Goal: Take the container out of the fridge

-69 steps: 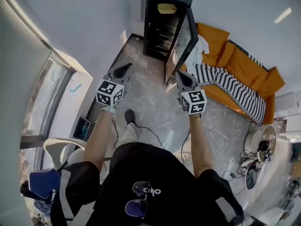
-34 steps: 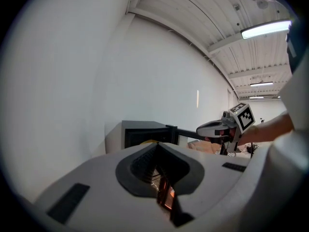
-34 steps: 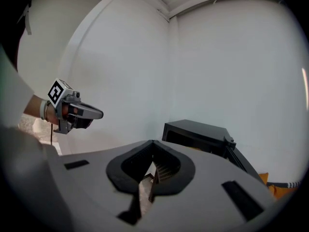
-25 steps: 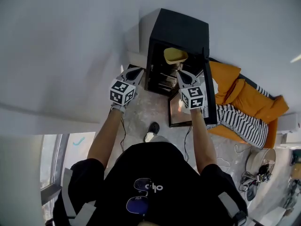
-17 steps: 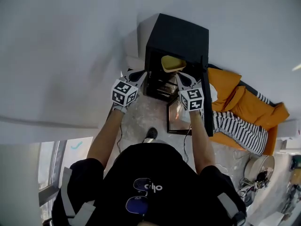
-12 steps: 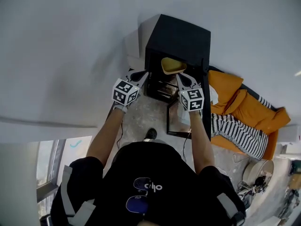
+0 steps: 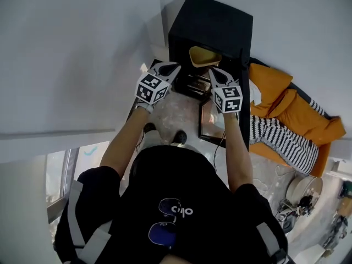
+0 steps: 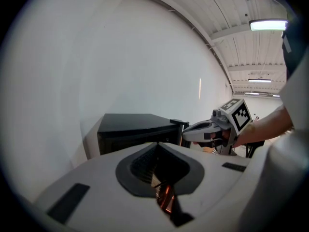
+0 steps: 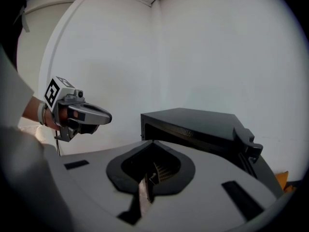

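You hold the left gripper (image 7: 175, 66) and right gripper (image 7: 212, 71) with jaws closed and empty, side by side before the open fridge (image 7: 214, 21), whose top shelf holds the yellow container (image 7: 204, 56), untouched.

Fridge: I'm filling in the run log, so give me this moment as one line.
fridge: door open | container: yellow, inside, upper shelf, untouched | left gripper: shut, empty | right gripper: shut, empty

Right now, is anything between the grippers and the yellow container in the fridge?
Nothing visible. The glass door of the black fridge stands open, and the yellow container sits exposed on the top shelf.
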Tool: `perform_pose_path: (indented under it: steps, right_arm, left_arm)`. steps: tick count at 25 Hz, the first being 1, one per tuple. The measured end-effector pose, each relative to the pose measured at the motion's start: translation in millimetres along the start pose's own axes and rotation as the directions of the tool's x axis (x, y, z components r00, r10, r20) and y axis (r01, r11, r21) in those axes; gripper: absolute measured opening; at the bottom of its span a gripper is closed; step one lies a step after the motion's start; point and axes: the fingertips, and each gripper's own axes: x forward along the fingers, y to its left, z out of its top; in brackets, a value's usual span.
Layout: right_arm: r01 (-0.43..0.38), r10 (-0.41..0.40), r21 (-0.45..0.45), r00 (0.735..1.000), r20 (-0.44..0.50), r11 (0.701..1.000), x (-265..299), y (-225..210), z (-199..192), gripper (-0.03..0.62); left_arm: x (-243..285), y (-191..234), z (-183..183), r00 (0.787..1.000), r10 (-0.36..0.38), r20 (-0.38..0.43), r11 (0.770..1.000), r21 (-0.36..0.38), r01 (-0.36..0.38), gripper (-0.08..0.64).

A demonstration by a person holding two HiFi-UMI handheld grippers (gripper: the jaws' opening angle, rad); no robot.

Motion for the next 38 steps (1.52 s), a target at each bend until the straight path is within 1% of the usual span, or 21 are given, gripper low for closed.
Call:
perform_pose_path:
  steps: [4, 11, 19, 25, 32, 36, 38]
  right_arm:
    - [0.000, 0.000, 0.013, 1.000, -0.029, 1.000, 10, -2, -14, 0.008]
    - [0.008, -0.006, 0.023, 0.997, -0.083, 1.000, 26, 1, -38, 0.008]
    - [0.001, 0.003, 0.028, 0.989, -0.145, 1.000, 66, 12, -49, 0.008]
    - [0.005, 0.001, 0.028, 0.980, -0.197, 1.000, 96, 17, -59, 0.008]
    - [0.046, -0.040, 0.018, 0.967, -0.252, 0.999, 122, 18, -67, 0.009]
    - [0.070, -0.072, -0.017, 0.957, -0.282, 0.997, 139, 17, -69, 0.011]
    - [0.081, -0.088, -0.036, 0.952, -0.292, 0.996, 146, 16, -69, 0.033]
  left_arm:
    - [16, -2, -8, 1.000, -0.025, -0.011, 1.000, -0.003, 0.025, 0.008]
    - [34, -3, -37, 0.997, -0.055, -0.047, 0.998, -0.031, 0.053, 0.008]
    - [46, 13, -58, 0.992, -0.097, -0.085, 0.994, -0.066, 0.091, 0.008]
    - [47, 28, -71, 0.987, -0.125, -0.097, 0.988, -0.099, 0.115, 0.008]
    - [44, 42, -85, 0.982, -0.154, -0.113, 0.980, -0.141, 0.138, 0.008]
    - [44, 43, -91, 0.974, -0.189, -0.124, 0.975, -0.139, 0.172, 0.008]
    - [44, 43, -94, 0.969, -0.207, -0.135, 0.973, -0.128, 0.190, 0.008]
